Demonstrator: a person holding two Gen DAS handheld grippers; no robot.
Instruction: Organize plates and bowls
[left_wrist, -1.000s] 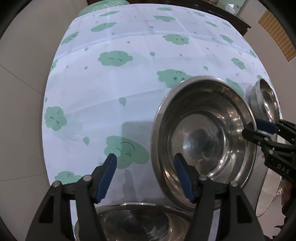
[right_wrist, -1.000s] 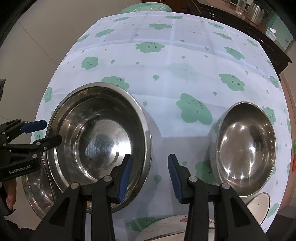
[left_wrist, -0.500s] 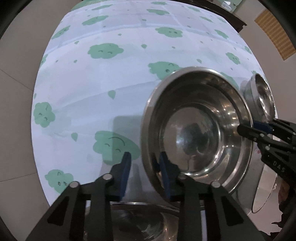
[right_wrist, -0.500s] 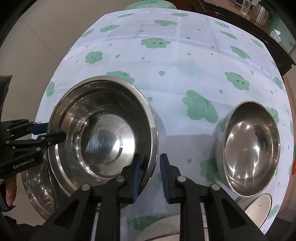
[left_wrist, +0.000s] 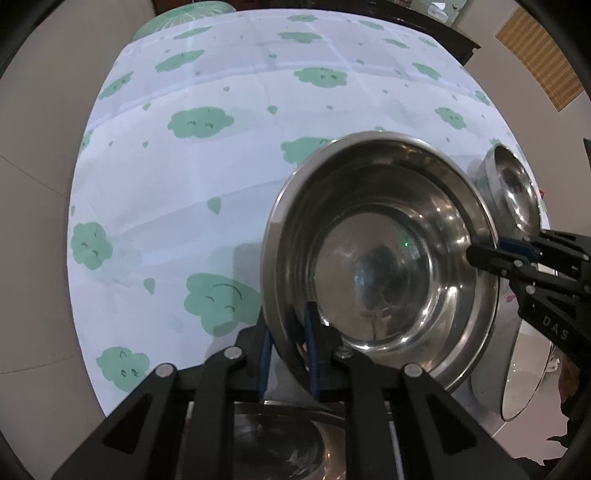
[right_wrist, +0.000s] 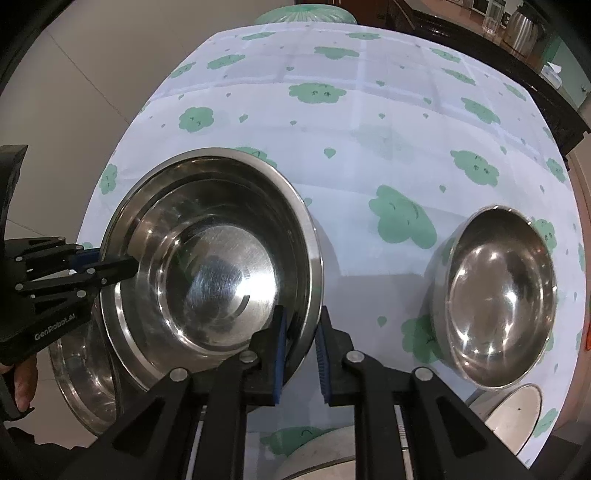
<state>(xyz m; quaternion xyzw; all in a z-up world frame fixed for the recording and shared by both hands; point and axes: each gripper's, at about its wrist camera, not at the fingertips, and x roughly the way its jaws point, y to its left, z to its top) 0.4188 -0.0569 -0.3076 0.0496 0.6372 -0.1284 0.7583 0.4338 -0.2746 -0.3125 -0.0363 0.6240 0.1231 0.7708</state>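
The desk (right_wrist: 369, 110) wears a white cloth (left_wrist: 221, 184) printed with green clouds. A small steel bowl (right_wrist: 498, 295) sits on it at the right, beside white plates (right_wrist: 513, 410) at the near edge.

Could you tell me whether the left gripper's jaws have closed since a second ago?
Yes. The left gripper has just been closing; its pads now pinch the big bowl's rim.

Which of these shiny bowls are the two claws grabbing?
On the cloud-print tablecloth, look at the nearer left part, where the widest steel bowl sits. It is the one pinched at opposite rims by the left claw and right claw; the smaller round bowl stands apart to its right, untouched.
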